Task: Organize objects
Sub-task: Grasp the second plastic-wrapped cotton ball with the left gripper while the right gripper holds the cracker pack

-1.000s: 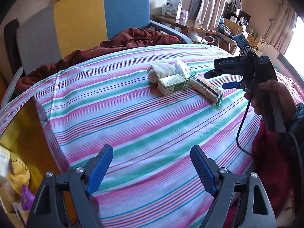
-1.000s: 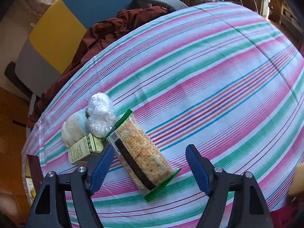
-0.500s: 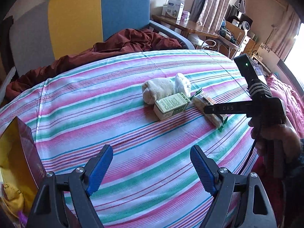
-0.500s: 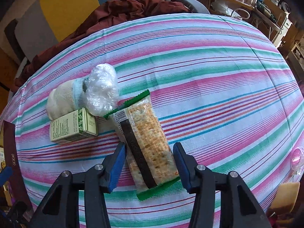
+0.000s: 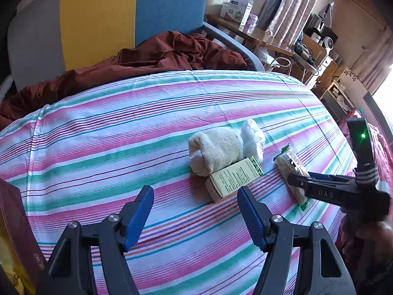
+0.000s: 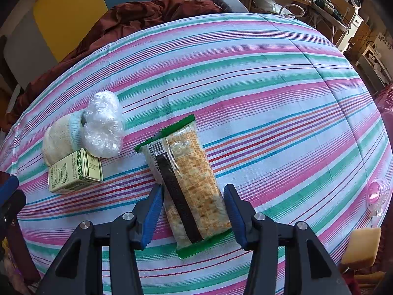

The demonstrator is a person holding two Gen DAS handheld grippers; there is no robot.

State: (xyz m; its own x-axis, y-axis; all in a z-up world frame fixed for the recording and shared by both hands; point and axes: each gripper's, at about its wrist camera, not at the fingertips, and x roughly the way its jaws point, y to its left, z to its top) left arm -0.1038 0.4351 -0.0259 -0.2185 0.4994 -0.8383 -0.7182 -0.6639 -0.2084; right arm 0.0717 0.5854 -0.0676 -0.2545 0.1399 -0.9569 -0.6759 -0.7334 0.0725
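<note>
A cracker packet (image 6: 188,184) with green ends lies on the striped bedspread (image 6: 258,78). My right gripper (image 6: 194,211) is open with its two blue pads on either side of the packet's near half, not pressing it. Left of it lie a small green box (image 6: 75,172), a rolled cream sock (image 6: 61,140) and a crumpled clear plastic ball (image 6: 103,127). In the left wrist view my left gripper (image 5: 195,213) is open and empty, just short of the green box (image 5: 233,179), with the sock (image 5: 216,152) and packet (image 5: 292,169) beyond.
A dark red blanket (image 5: 157,56) lies at the bed's far edge below a grey, yellow and blue chair back (image 5: 110,17). A maroon bag edge (image 5: 17,223) stands at the left. A pink comb (image 6: 377,194) and a yellow sponge (image 6: 361,248) sit at the right edge.
My right gripper has come down and forward so its pads now straddle the cracker packet, and has narrowed. My left gripper has moved closer to the green box and narrowed a little.
</note>
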